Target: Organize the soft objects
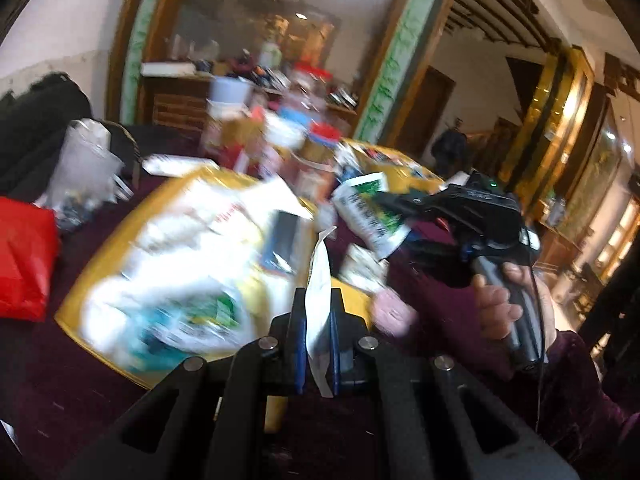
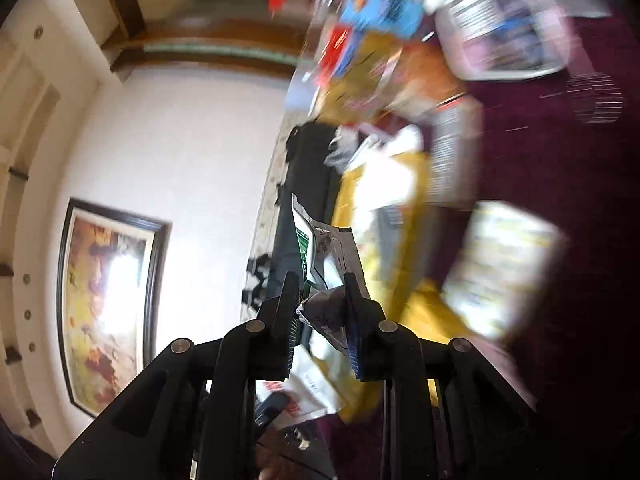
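My left gripper is shut on a thin white packet, held edge-on above the table. My right gripper is shut on a crumpled white-and-green pouch. In the left wrist view the right gripper holds that pouch in the air at centre right, with the person's hand on its handle. A yellow tray below holds blurred white and teal soft packs.
The table has a dark maroon cloth. A red bag lies at the left edge, a clear plastic bag behind it. Jars and boxes crowd the far side. Both views are motion-blurred.
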Motion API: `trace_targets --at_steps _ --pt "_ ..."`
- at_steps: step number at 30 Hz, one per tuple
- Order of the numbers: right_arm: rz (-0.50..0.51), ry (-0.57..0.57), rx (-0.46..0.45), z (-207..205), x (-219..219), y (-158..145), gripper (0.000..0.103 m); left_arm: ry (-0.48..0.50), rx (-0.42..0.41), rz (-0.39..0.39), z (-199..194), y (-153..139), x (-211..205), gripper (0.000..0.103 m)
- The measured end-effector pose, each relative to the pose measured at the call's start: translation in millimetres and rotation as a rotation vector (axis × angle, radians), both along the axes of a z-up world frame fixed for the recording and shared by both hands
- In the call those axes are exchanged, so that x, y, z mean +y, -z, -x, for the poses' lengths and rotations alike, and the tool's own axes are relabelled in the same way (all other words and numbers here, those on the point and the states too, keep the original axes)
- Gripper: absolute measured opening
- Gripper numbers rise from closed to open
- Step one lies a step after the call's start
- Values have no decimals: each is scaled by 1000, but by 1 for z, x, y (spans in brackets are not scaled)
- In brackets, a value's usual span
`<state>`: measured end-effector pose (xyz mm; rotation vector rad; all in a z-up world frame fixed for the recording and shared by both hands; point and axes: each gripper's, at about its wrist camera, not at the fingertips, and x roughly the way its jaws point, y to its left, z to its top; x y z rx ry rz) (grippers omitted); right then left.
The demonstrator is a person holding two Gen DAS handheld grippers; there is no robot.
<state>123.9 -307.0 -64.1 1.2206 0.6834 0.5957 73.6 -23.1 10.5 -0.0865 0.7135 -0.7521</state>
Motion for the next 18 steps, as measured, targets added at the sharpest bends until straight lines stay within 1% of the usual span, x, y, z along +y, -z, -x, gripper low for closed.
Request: trace_targets --at_steps 1,3,5,6,7,8,9,10,11,12,13,14,16,18 --pt "-3 -14 -2 -14 12 -2 23 -22 -16 -1 -4 -7 7 8" --pt "-1 -35 5 -39 32 -3 23 -71 -49 -45 -15 -17 14 8" --pt "0 -30 39 -67 51 2 23 -118 -35 -68 -30 -17 18 9" --pt "31 -24 57 -74 57 2 25 -132 -23 -89 -40 -16 18 9" --pt "84 -8 78 -83 62 1 36 -150 -12 -115 -48 -13 18 10" --pt "115 7 84 -86 65 -1 45 -180 7 -138 -59 -10 18 13" --pt "113 9 77 -86 66 -1 59 -189 24 -140 -64 -6 20 16" --pt "88 3 53 -83 65 -4 61 -194 35 -132 -68 -5 22 21" --pt "77 0 36 -80 63 -6 61 -206 32 -128 -70 -4 23 27" --pt "81 3 24 -75 59 -8 61 -220 17 -135 -69 -4 25 30" --pt "100 18 5 -66 49 -13 61 -235 -3 -141 -69 -6 26 36" --pt "110 28 -2 -58 43 -15 61 -247 -24 -139 -66 -7 28 38" --pt "151 49 9 -42 26 -15 61 -252 -59 -129 -64 -10 30 38" --pt "272 60 29 -20 10 -20 61 -252 -76 -131 -61 -12 29 38"
